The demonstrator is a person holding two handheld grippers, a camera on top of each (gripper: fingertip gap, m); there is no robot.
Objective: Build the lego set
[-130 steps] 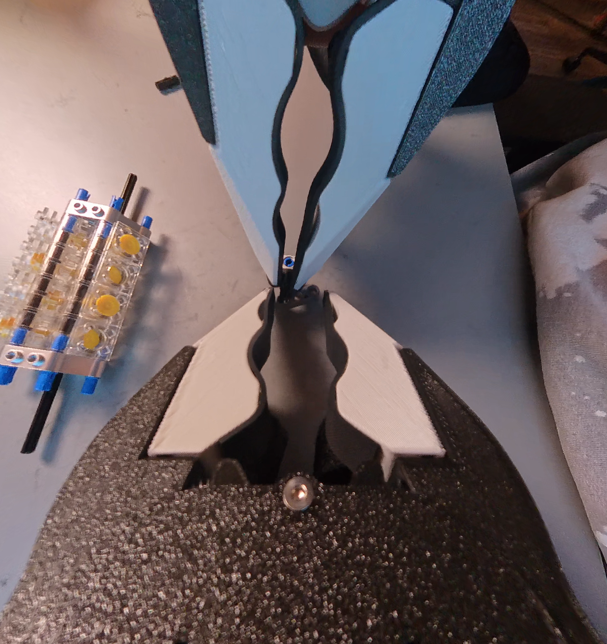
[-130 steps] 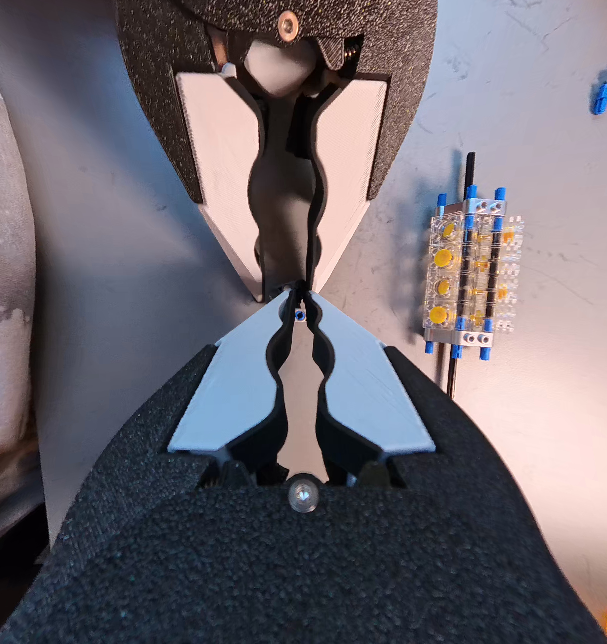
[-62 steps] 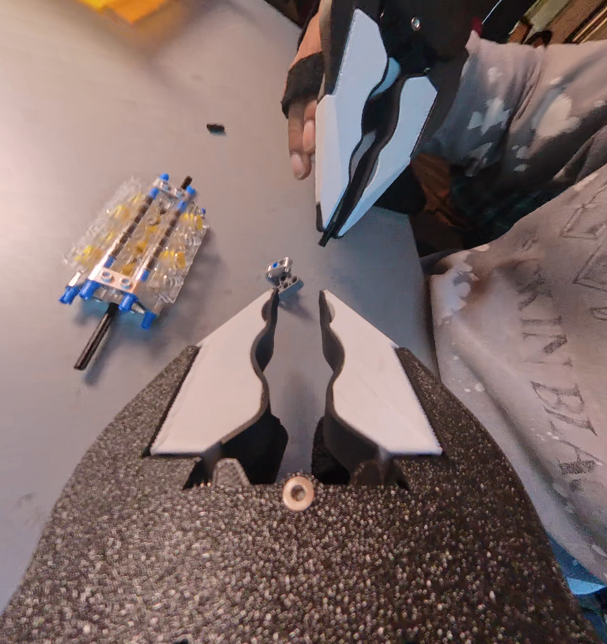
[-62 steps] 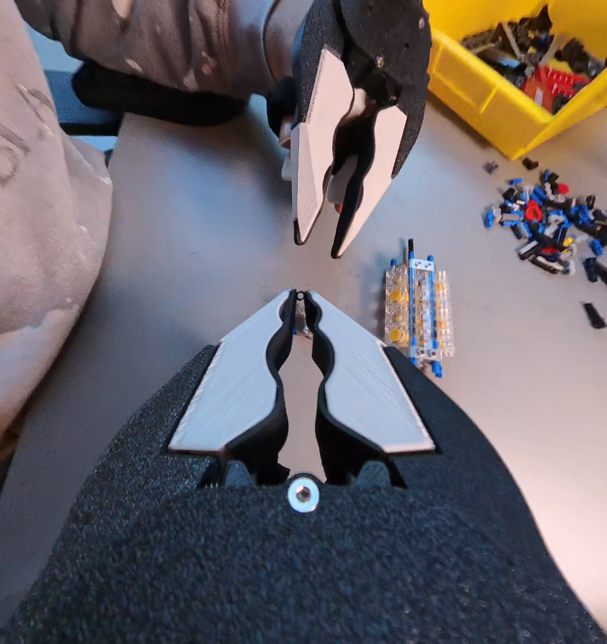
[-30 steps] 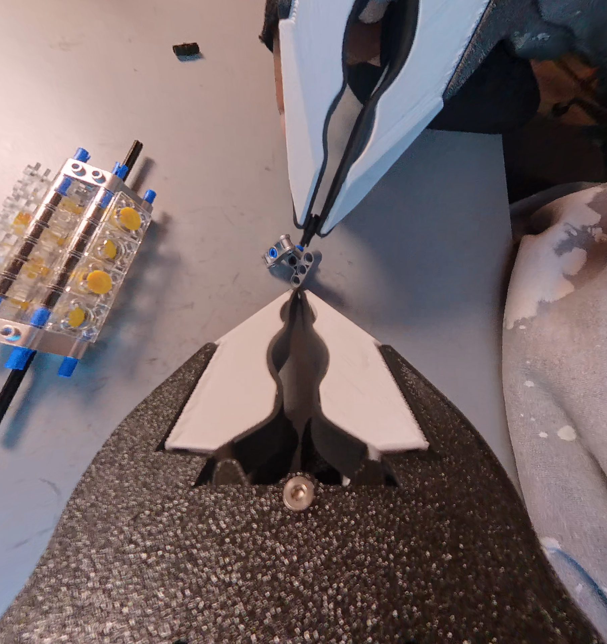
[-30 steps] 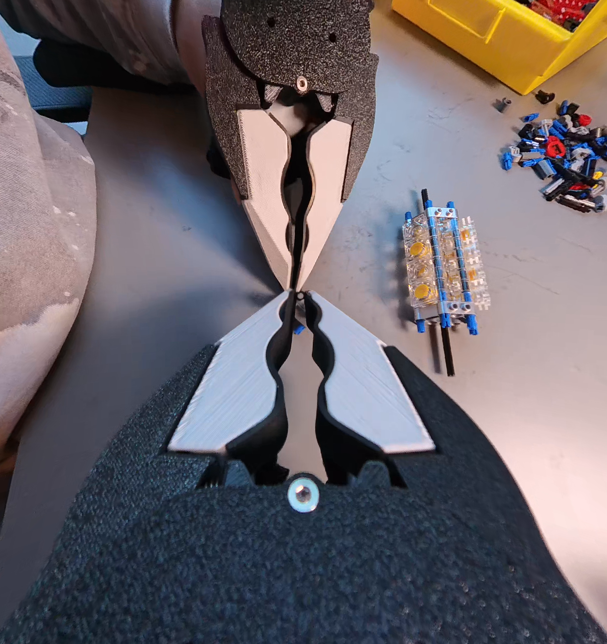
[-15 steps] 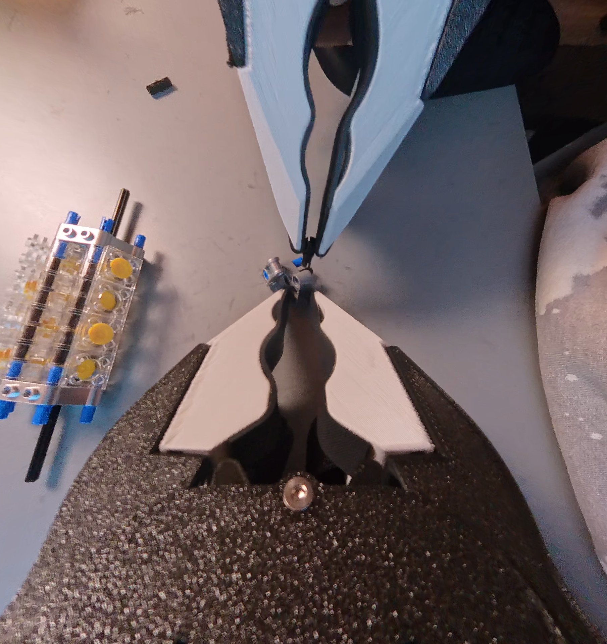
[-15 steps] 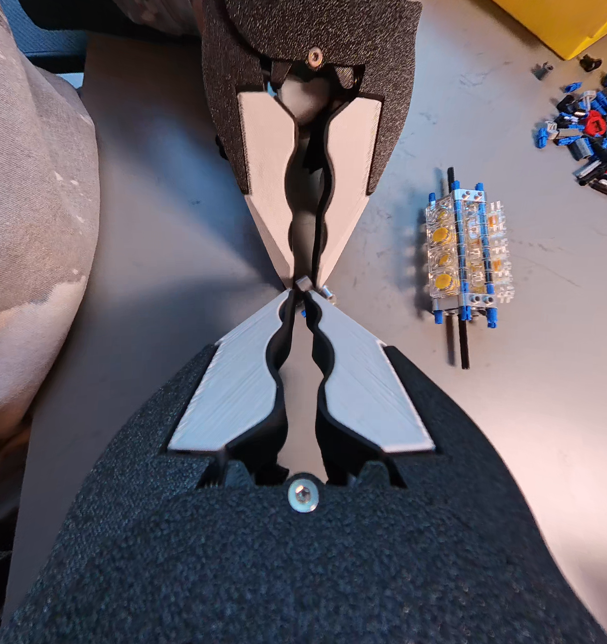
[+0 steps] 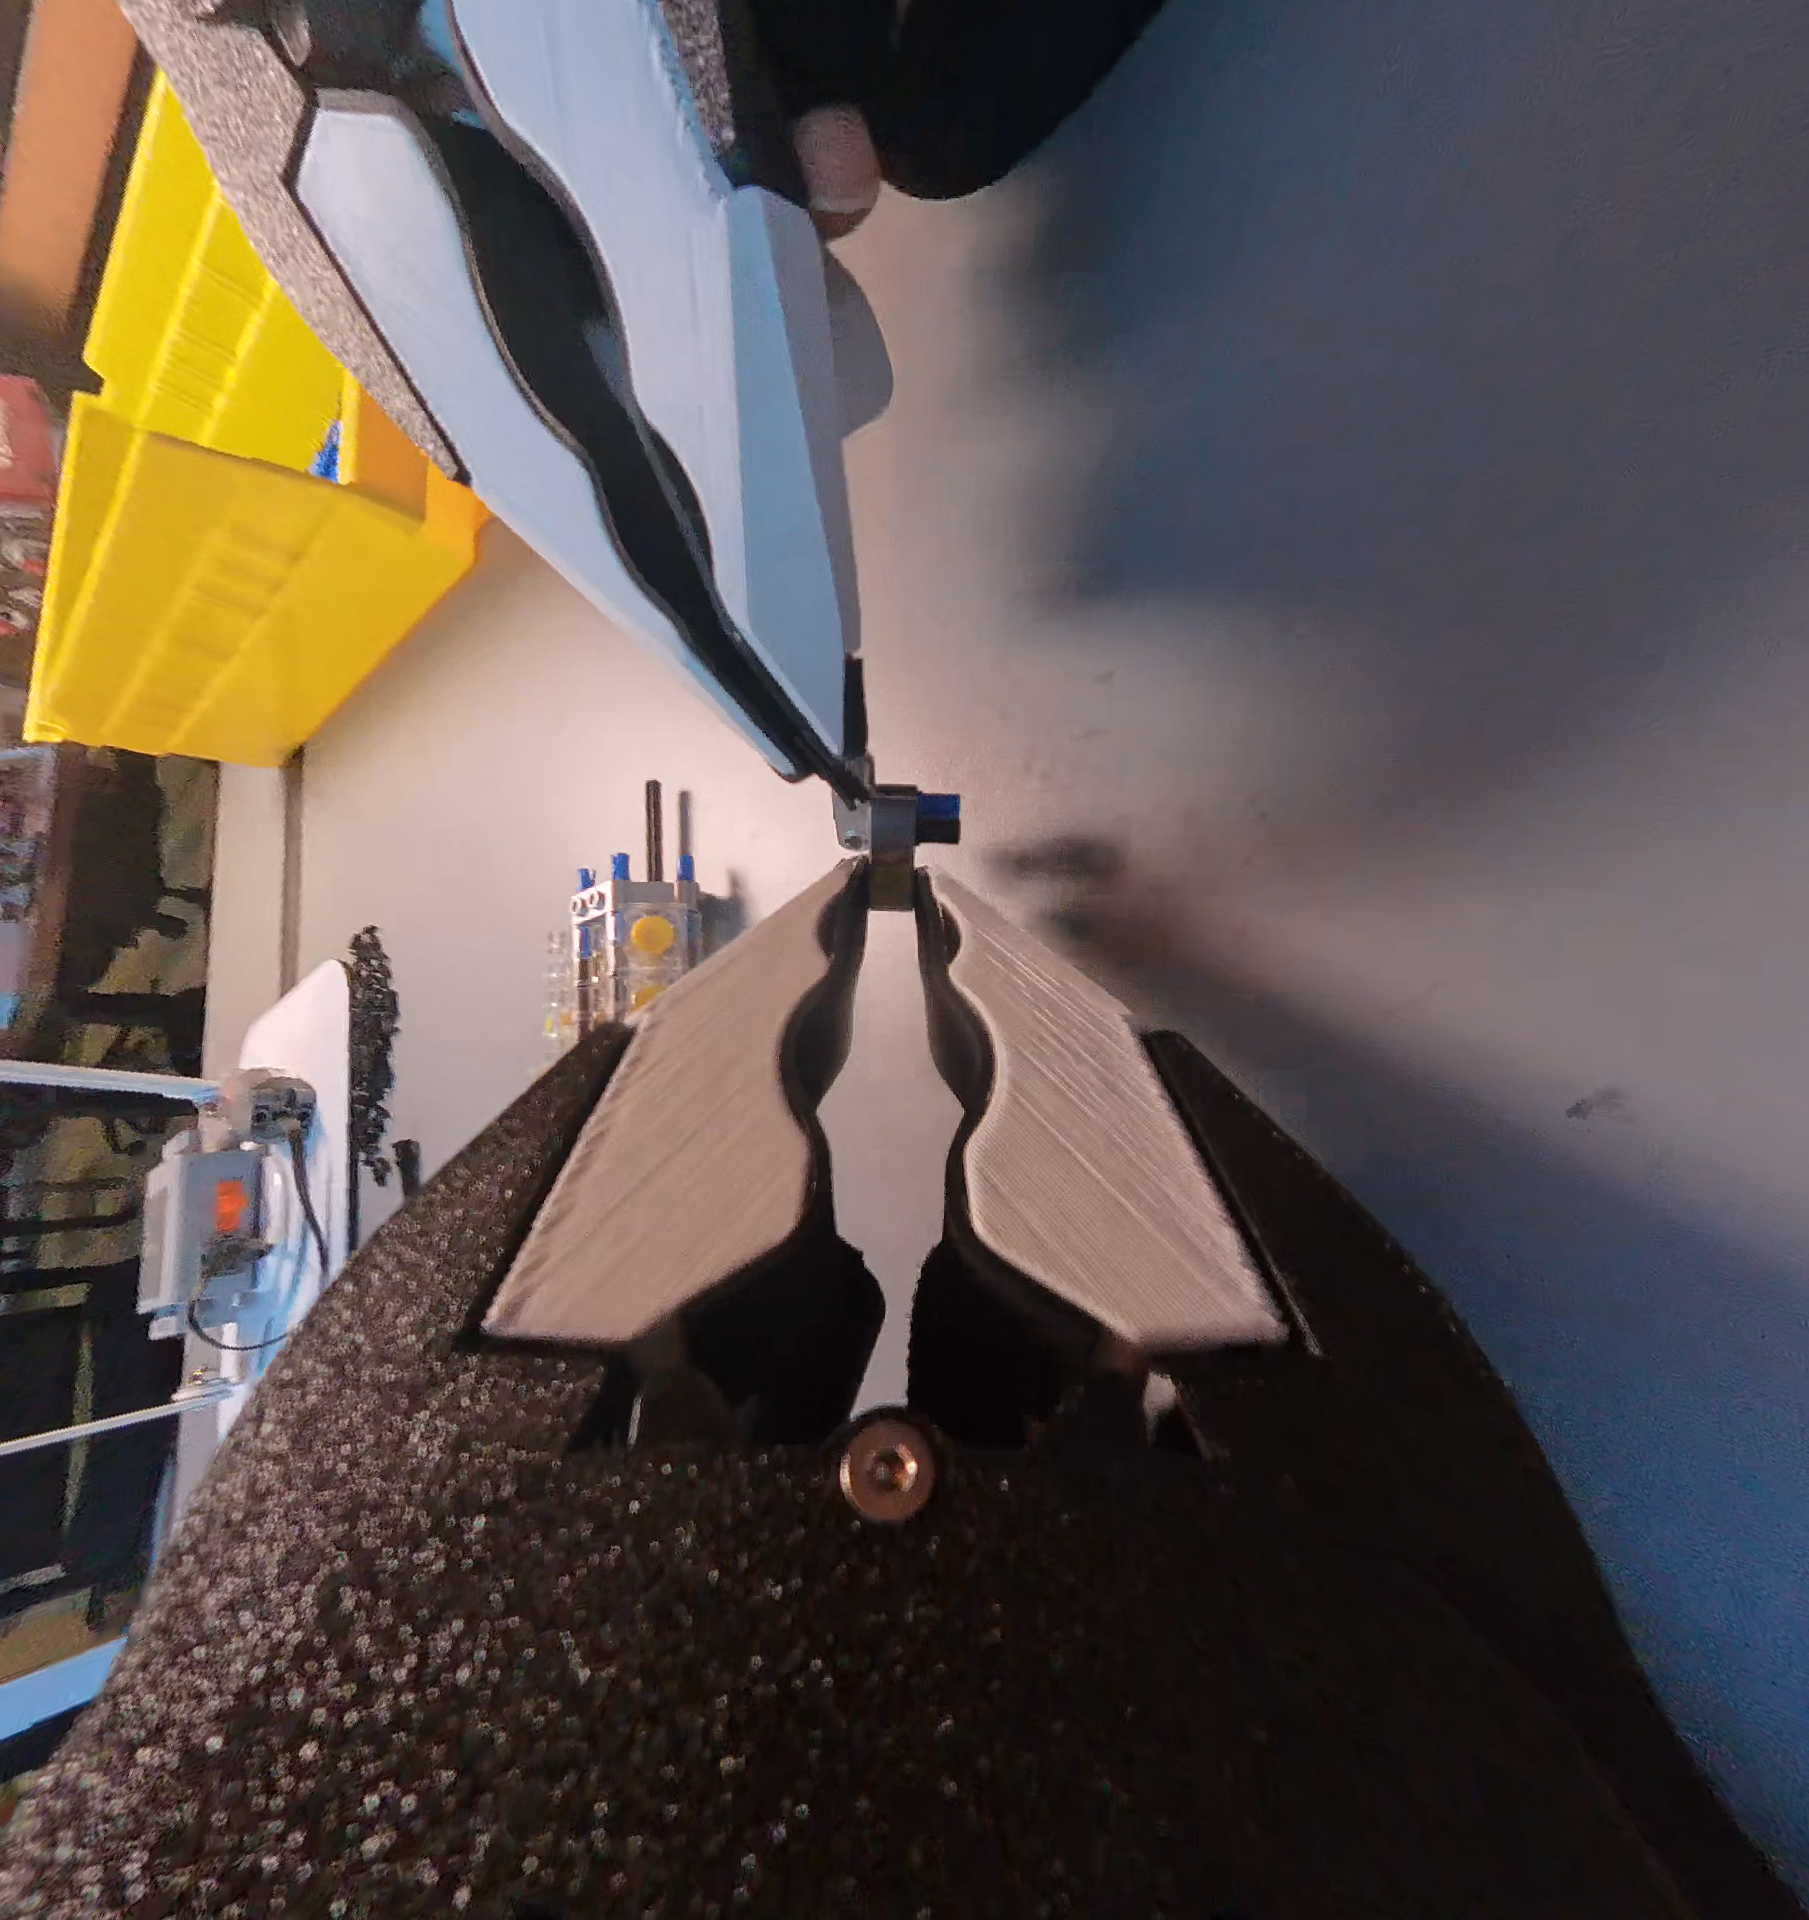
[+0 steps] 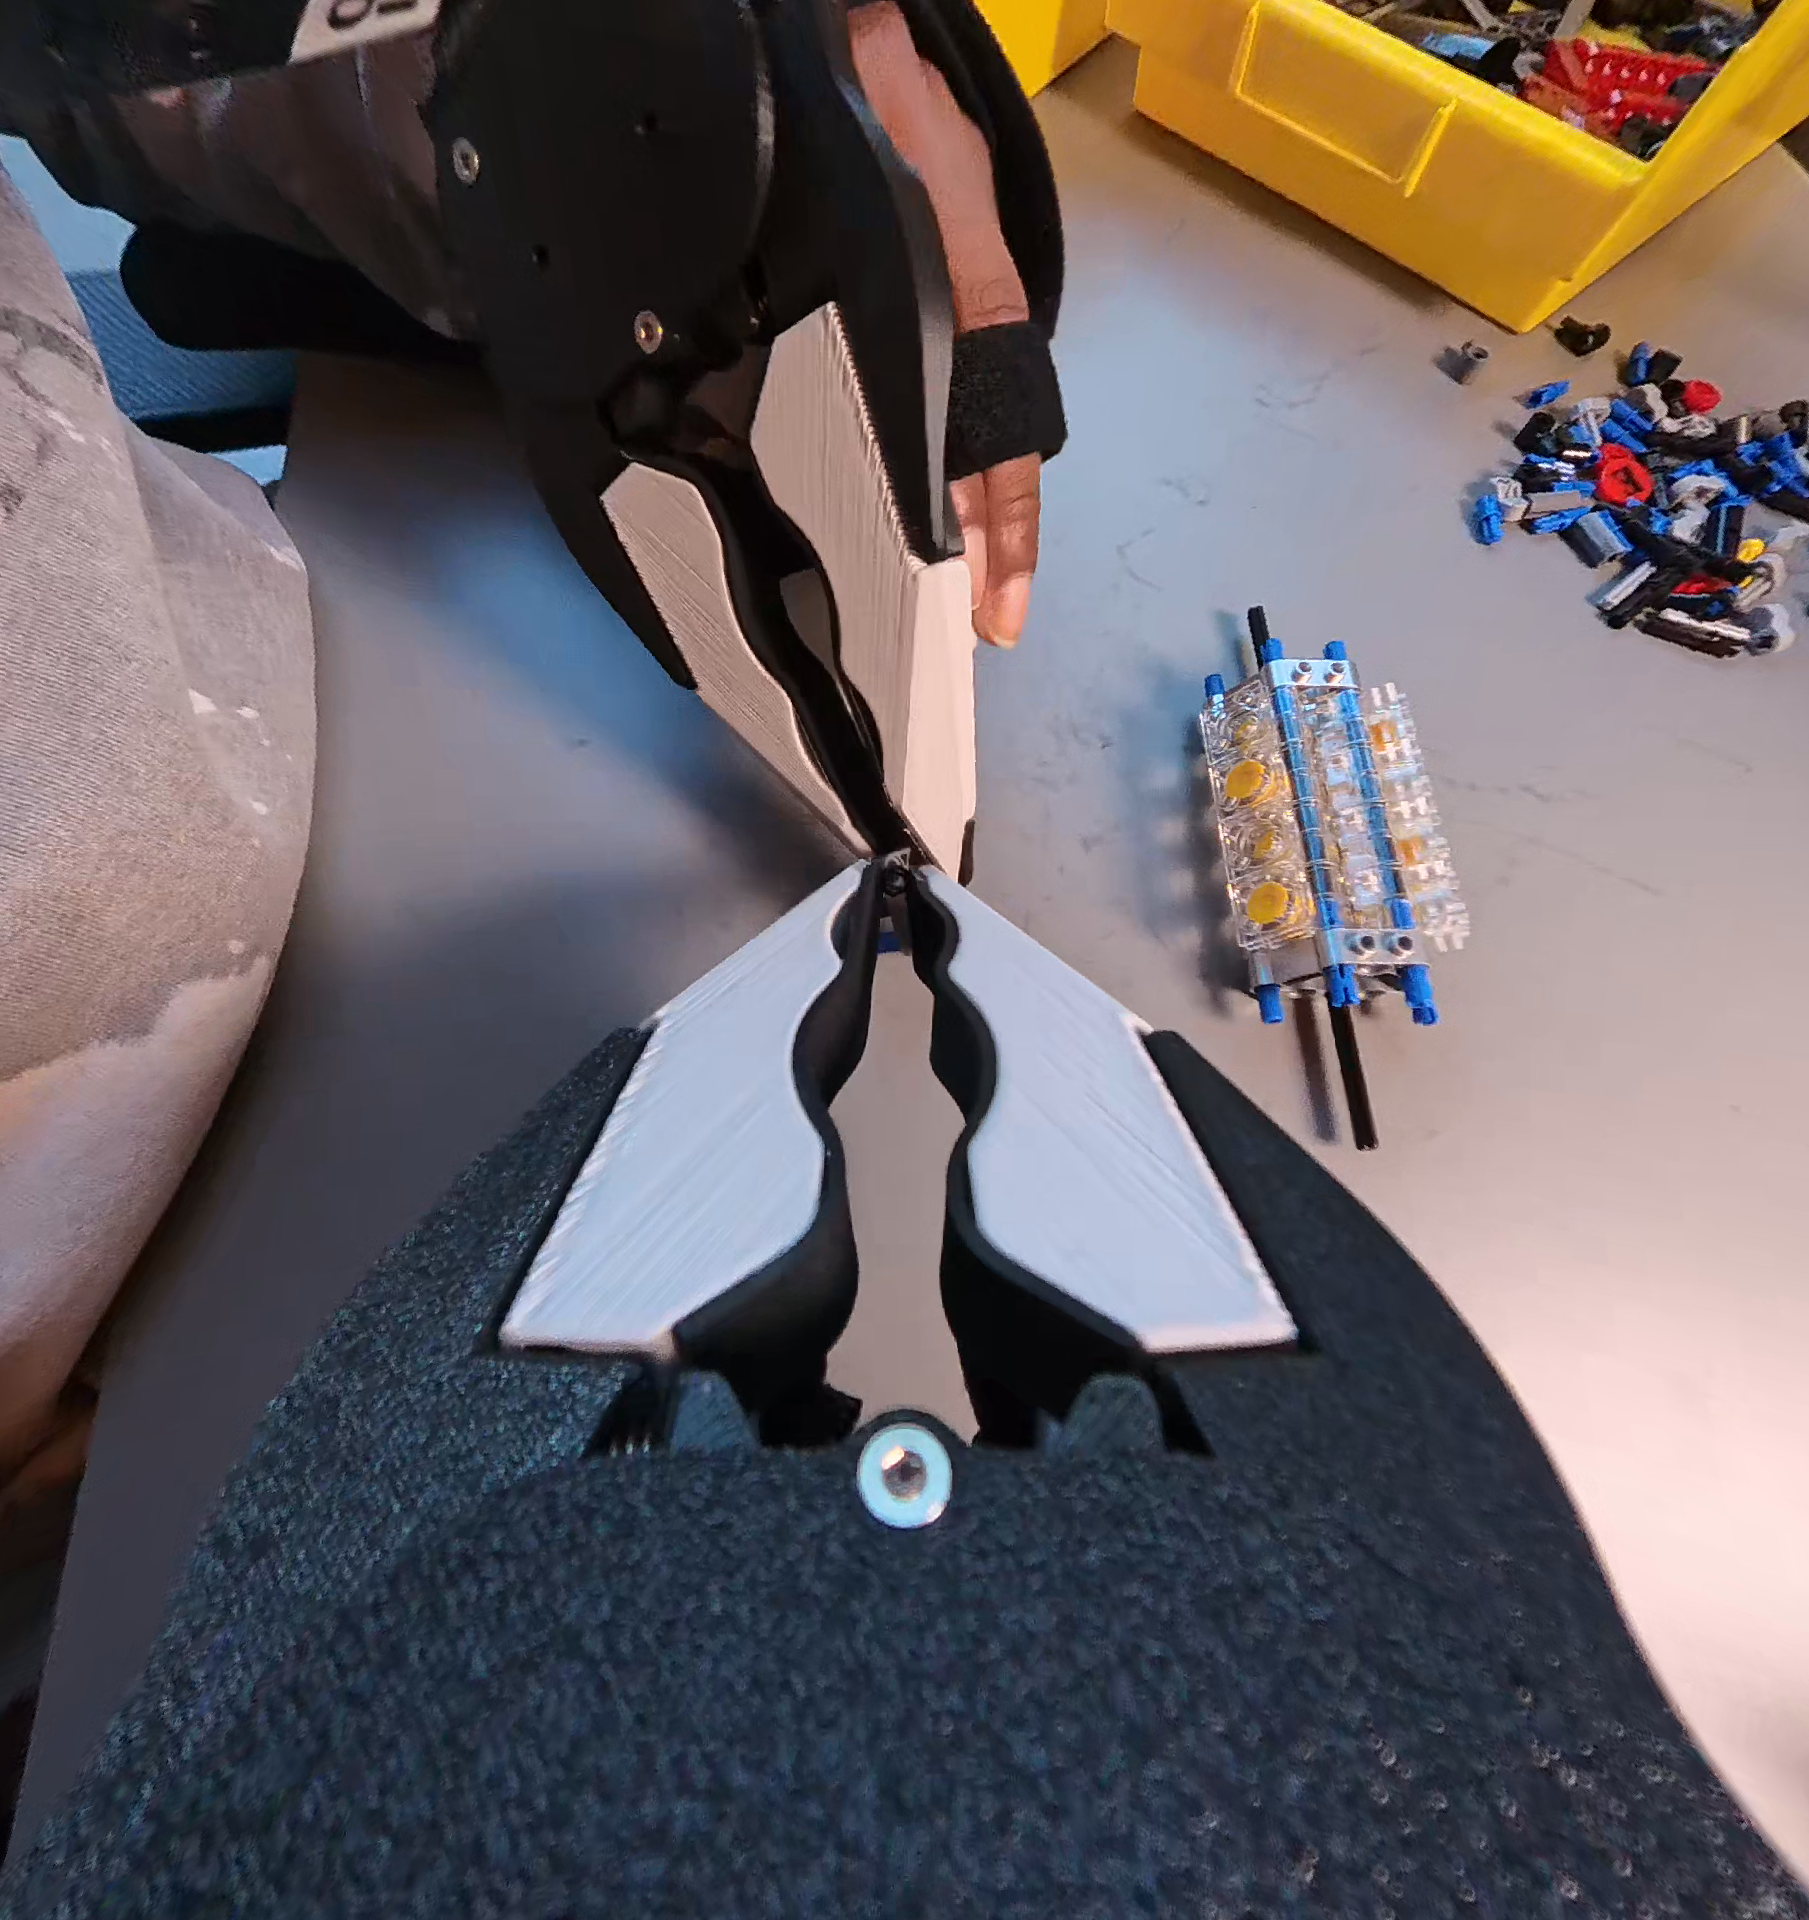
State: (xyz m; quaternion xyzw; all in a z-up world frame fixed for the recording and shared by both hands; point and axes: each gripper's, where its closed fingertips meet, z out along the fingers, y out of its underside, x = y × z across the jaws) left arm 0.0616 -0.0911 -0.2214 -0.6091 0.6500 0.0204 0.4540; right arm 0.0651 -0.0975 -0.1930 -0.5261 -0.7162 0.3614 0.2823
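Note:
A small grey connector (image 9: pixel 887 840) with a blue pin (image 9: pixel 938 805) is held in the air between both grippers. My left gripper (image 9: pixel 889 883) is shut on its near end, with the jaws a narrow gap apart around it. My right gripper (image 9: pixel 844 777) reaches in from the upper left and pinches its far end. In the right wrist view my right gripper (image 10: pixel 892 885) is shut on the small part (image 10: pixel 895 862), most of it hidden by the pads. The left gripper (image 10: pixel 905 836) meets it tip to tip from above, turned on its side, with a person's hand (image 10: pixel 993 499) behind it.
A clear block assembly (image 10: pixel 1326 831) with yellow discs, blue pins and black axles lies on the grey table (image 10: pixel 1502 1195), to the right of the grippers; it also shows in the left wrist view (image 9: pixel 635 940). A pile of loose parts (image 10: pixel 1689 499) and yellow bins (image 10: pixel 1399 135) are at the back right. A patterned sleeve (image 10: pixel 100 623) is at the left. Left and right tips are no more than a few centimetres apart.
The left gripper has rolled about a quarter turn onto its side and now grips the connector. Both grippers stay tip to tip. The right view has pulled back, and the bins show again.

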